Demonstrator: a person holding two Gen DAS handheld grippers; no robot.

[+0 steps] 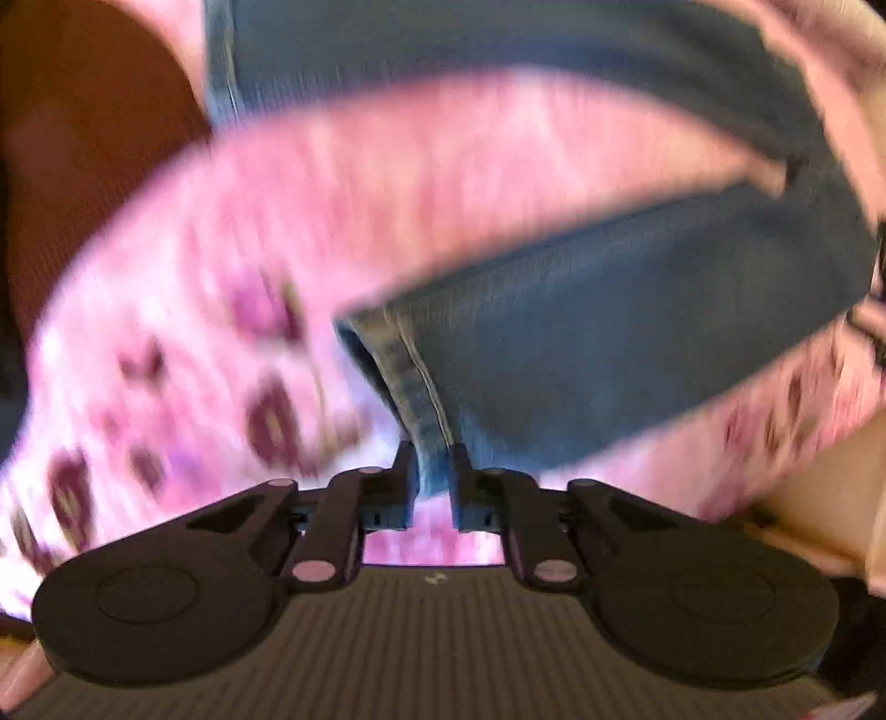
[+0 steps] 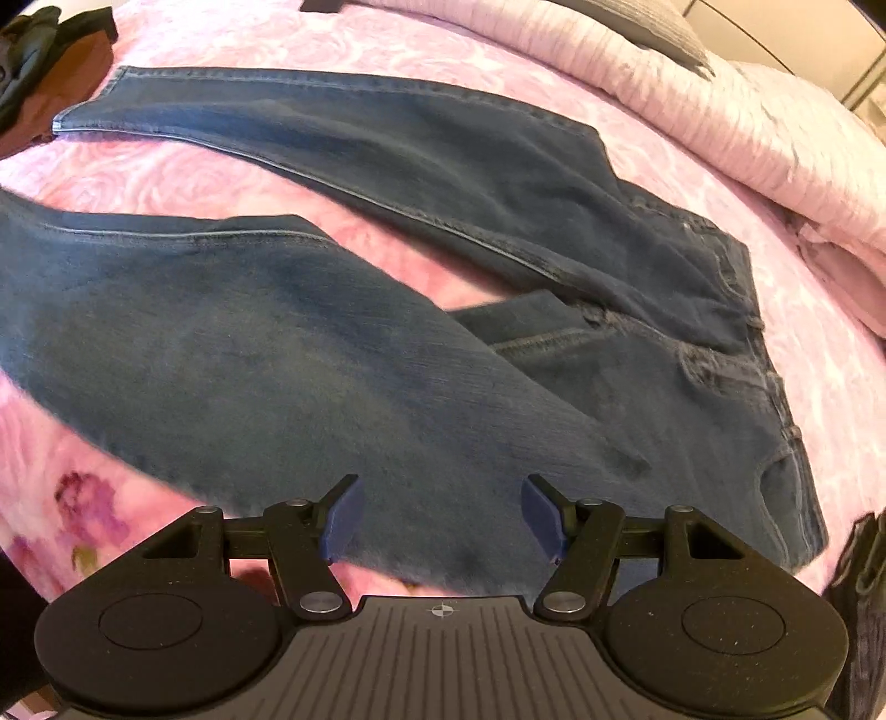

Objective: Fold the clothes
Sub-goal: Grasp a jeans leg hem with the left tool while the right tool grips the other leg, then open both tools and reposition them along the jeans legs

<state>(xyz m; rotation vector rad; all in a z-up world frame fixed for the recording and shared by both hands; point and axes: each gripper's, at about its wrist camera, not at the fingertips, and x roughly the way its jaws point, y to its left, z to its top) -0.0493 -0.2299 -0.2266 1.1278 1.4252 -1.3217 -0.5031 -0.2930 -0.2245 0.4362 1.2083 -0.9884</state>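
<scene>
A pair of blue jeans (image 2: 387, 310) lies spread on a pink floral bedspread (image 2: 232, 177), legs apart in a V, waistband at the right. My left gripper (image 1: 433, 471) is shut on the hem of one jeans leg (image 1: 581, 343) and holds it raised above the bedspread (image 1: 166, 360); that view is motion-blurred. The other leg (image 1: 498, 50) runs across the top of the left wrist view. My right gripper (image 2: 441, 515) is open and empty, hovering over the near leg's thigh edge.
A folded pale pink quilt (image 2: 720, 122) lies along the back right of the bed. Dark clothes (image 2: 39, 66) sit at the far left corner. A dark item (image 2: 864, 581) shows at the right edge.
</scene>
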